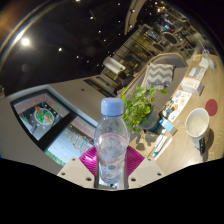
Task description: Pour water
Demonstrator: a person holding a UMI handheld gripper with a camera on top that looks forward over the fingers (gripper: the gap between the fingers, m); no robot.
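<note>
water bottle (111, 143) base cut off below, pink pads (88, 157) mostly hidden behind it

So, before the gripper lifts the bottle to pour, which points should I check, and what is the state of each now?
1. Water bottle between the fingers: ok.
2. Both pads pressing on the bottle: cannot tell.
3. Bottle upright: ok.
4. Cap removed for pouring: not ok, it is on.
5. White cup upright with open mouth, beyond the fingers: ok.
6. Path to the cup clear: cannot tell; the plant stands close behind the bottle.

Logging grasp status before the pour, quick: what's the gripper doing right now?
Gripper: fingers shut on the clear plastic water bottle with a pale blue cap.
</note>
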